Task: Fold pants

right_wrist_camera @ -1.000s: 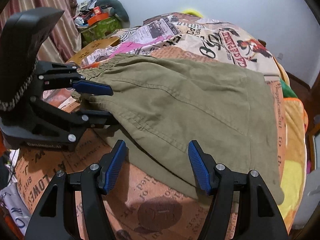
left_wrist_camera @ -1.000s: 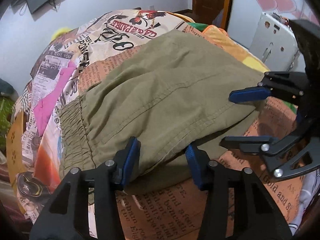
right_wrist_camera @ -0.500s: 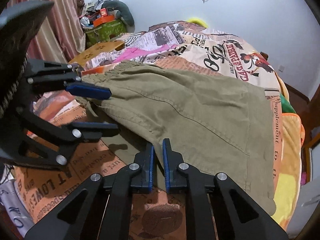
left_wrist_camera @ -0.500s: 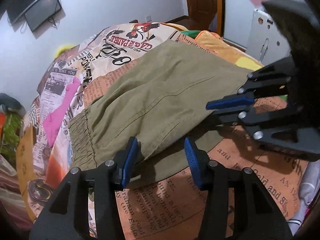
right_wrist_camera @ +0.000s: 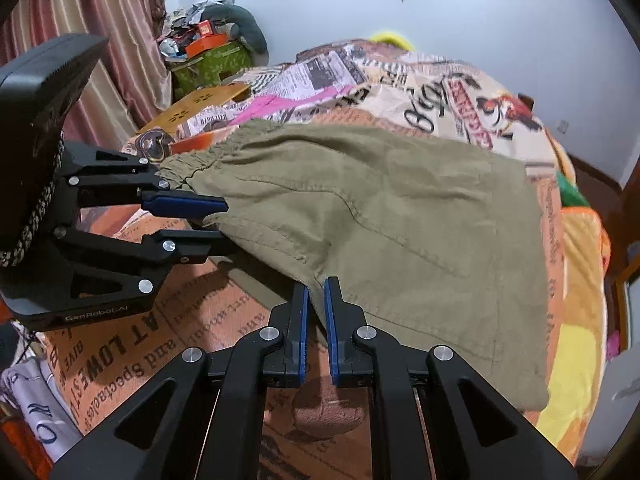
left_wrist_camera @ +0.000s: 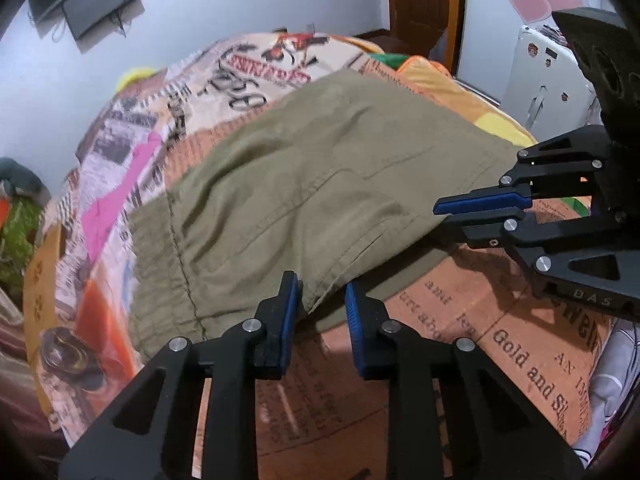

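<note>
Olive-green pants (left_wrist_camera: 304, 184) lie on a bed, elastic waistband to the left; they also show in the right wrist view (right_wrist_camera: 400, 216). My left gripper (left_wrist_camera: 320, 300) has its jaws narrowed around the near lifted edge of the pants, a gap still between the pads. In the right wrist view the left gripper (right_wrist_camera: 216, 220) straddles the same edge near the waistband. My right gripper (right_wrist_camera: 316, 296) is shut on the near edge of the pants and holds it raised. In the left wrist view the right gripper (left_wrist_camera: 452, 212) pinches that edge at the right.
The bed carries a newspaper-print cover (left_wrist_camera: 480, 344) in orange, cream and pink. A white appliance (left_wrist_camera: 548, 76) and a wooden door (left_wrist_camera: 420, 4) stand at the right. A cluttered green box (right_wrist_camera: 208, 60) and curtains (right_wrist_camera: 92, 12) are at the left.
My right gripper has closed on the pants' near edge and lifted it. My left gripper's jaws have narrowed around the edge. The fabric edge now hangs raised off the cover.
</note>
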The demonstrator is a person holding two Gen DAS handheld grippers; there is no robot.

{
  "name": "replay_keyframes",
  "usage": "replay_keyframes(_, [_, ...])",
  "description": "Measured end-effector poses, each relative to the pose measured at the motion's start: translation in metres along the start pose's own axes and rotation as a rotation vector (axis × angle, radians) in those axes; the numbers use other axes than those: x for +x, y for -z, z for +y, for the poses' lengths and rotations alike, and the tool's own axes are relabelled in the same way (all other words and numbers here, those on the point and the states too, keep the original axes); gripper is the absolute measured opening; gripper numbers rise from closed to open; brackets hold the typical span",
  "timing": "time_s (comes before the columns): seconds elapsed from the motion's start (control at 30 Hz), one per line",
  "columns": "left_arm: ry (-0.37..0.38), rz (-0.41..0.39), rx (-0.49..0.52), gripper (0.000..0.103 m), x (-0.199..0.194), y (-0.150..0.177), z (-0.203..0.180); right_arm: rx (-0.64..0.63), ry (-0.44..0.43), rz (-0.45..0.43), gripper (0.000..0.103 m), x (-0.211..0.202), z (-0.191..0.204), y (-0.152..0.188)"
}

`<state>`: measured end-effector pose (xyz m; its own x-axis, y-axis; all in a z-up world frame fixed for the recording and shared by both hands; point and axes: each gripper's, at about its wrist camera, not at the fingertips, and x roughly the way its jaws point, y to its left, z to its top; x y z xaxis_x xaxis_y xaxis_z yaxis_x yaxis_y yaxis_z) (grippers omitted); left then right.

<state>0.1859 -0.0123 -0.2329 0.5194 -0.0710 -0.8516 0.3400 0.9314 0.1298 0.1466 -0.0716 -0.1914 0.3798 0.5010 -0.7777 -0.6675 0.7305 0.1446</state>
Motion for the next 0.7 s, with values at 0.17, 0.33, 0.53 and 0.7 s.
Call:
replay_keyframes(0.17, [0.018, -0.002, -0.031, 0.026, -0.010, 0.007, 0.004, -0.009, 0.031, 0.034, 0.015, 0.000, 0.005, 0.007])
replay_keyframes(0.33, [0.050, -0.036, -0.151, 0.028, -0.036, 0.017, 0.032, 0.051, -0.002, 0.010, 0.023, -0.025, -0.013, 0.009])
replay_keyframes(0.53, [-0.027, -0.088, -0.298, 0.050, -0.057, 0.023, 0.081, 0.178, 0.086, -0.086, 0.027, -0.059, -0.051, 0.013])
replay_keyframes(0.7, [-0.099, -0.048, -0.400, 0.078, -0.046, 0.024, 0.106, 0.261, 0.171, -0.068, 0.030, -0.060, -0.080, 0.020])
